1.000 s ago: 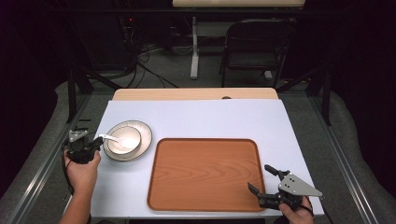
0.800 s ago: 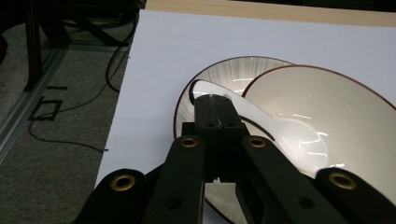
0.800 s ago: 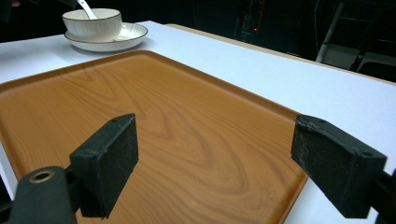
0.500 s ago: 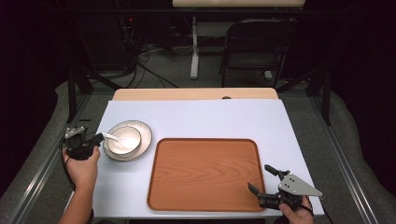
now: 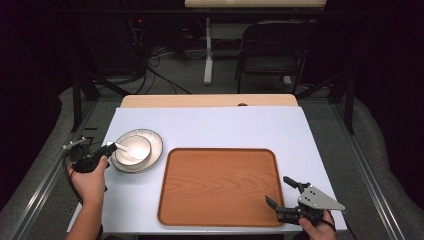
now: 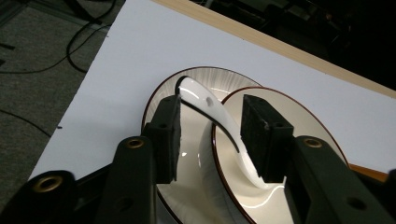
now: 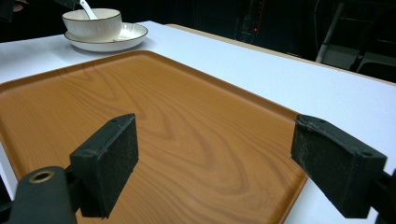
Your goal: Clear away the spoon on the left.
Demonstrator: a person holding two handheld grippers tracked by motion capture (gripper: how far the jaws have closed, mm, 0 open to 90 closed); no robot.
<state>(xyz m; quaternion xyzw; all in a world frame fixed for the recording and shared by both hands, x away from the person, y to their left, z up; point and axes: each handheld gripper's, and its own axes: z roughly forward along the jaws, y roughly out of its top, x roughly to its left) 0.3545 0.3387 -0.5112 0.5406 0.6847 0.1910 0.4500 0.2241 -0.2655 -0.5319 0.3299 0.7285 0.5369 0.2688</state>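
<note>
A white ceramic soup spoon (image 6: pixel 212 116) is seen lying in a cream bowl (image 6: pixel 299 135), its scoop down inside the bowl and its curved handle rising over the rim; in the high view its long axis runs from the bowl toward the table's left edge, handle end pointing at the left gripper (image 5: pixel 97 155). The handle is glossy and smooth, with a small hole near its tip and a dark line along its edge. The bowl, round and brown-rimmed, is set on a ribbed saucer (image 6: pixel 201 81) of the same glaze, near the left side of the white table (image 5: pixel 225 125). The left gripper's jaws have just been opening; they are spread, the handle between the black pads but pressed by neither. A rectangular wood-grain tray (image 5: pixel 220 185) with rounded corners and a raised lip is placed just right of the saucer. The right gripper (image 5: pixel 287 197) is held at the tray's near right corner, its foam-faced jaws spread wide over the tray with nothing between them.
</note>
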